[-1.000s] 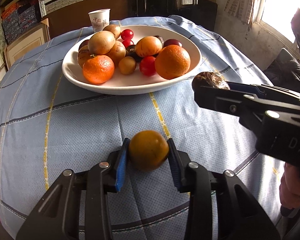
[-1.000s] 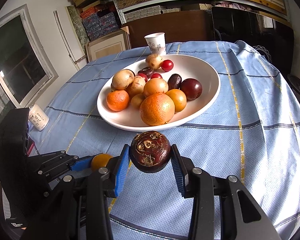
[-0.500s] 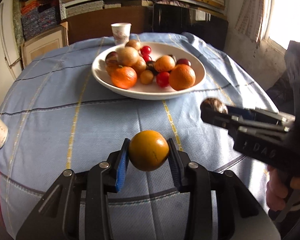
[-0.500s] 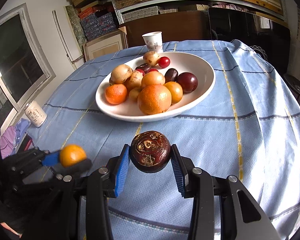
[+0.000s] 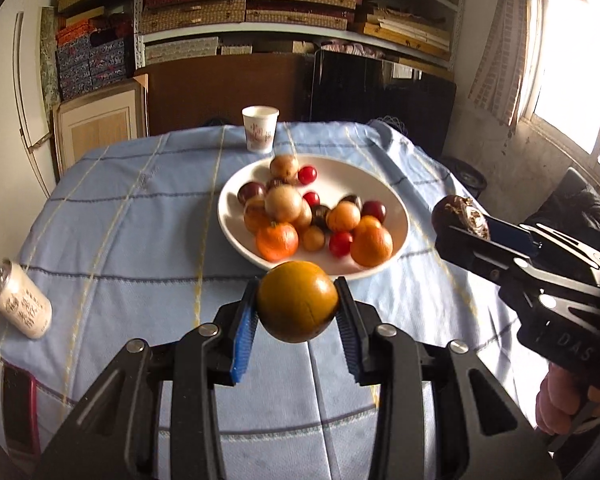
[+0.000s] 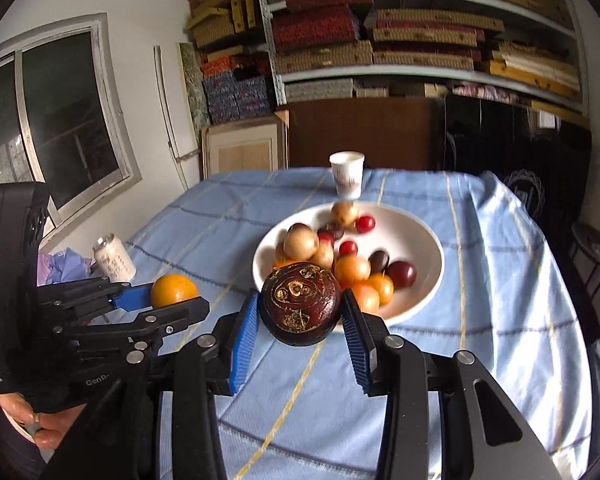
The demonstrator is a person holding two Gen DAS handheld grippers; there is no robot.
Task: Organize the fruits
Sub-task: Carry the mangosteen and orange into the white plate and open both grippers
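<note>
Left wrist view: left tool (image 5: 297, 307) grips yellow-orange fruit (image 5: 297, 306) above worktop (image 5: 140, 240), before white bowl (image 5: 396, 204). Right tool (image 6: 300, 309) clamps dark maroon fruit (image 6: 300, 304), likewise held up.

Two wrist fisheye views, aimed forward and downward across the table

Each view is taken from behind its own fingers, near them. The white bowl (image 5: 396, 216) (image 6: 428, 248), paper cup (image 5: 260, 129) (image 6: 347, 174) and shelves (image 5: 300, 36) (image 6: 420, 68) are shared; each gripper is seen by the other.
</note>
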